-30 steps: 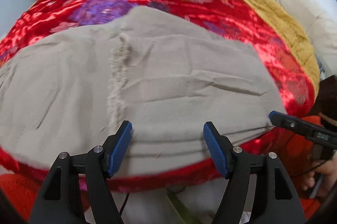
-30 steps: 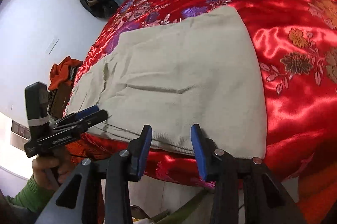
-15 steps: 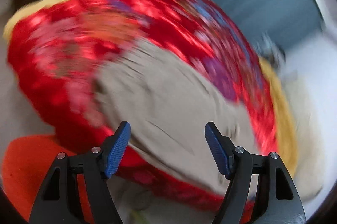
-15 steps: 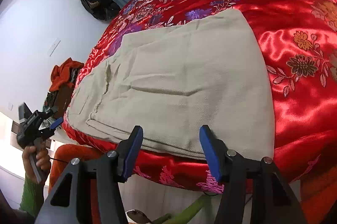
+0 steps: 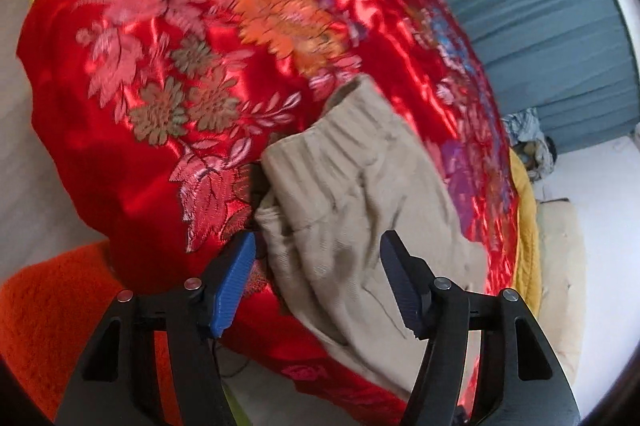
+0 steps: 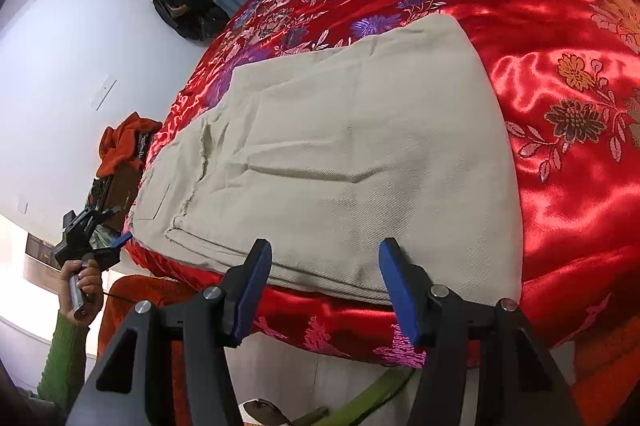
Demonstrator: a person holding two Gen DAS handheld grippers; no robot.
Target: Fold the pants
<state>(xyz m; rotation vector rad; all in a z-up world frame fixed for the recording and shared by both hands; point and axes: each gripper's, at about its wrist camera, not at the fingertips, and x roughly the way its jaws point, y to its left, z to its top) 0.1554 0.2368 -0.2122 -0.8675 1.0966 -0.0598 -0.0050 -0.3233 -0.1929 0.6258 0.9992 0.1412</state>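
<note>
Beige pants (image 6: 340, 154) lie folded flat on a red floral satin bedspread (image 6: 560, 38), their near edge along the bed's front edge. In the left wrist view I see the pants' elastic waistband end (image 5: 344, 162) close up. My left gripper (image 5: 316, 282) is open, its jaws on either side of the waistband corner without touching it. It also shows in the right wrist view (image 6: 120, 240) at the pants' left end. My right gripper (image 6: 324, 290) is open and empty, just in front of the pants' near edge.
An orange cloth (image 5: 60, 310) lies below the bed's edge at the left. A blue curtain (image 5: 540, 26) and white wall stand behind the bed. A yellow blanket (image 5: 528, 226) edges the bedspread. Dark clothes (image 6: 180, 2) hang on the wall.
My left gripper has swung round to the pants' waistband end and now looks along the bed. My right gripper has opened wider and stayed at the near edge.
</note>
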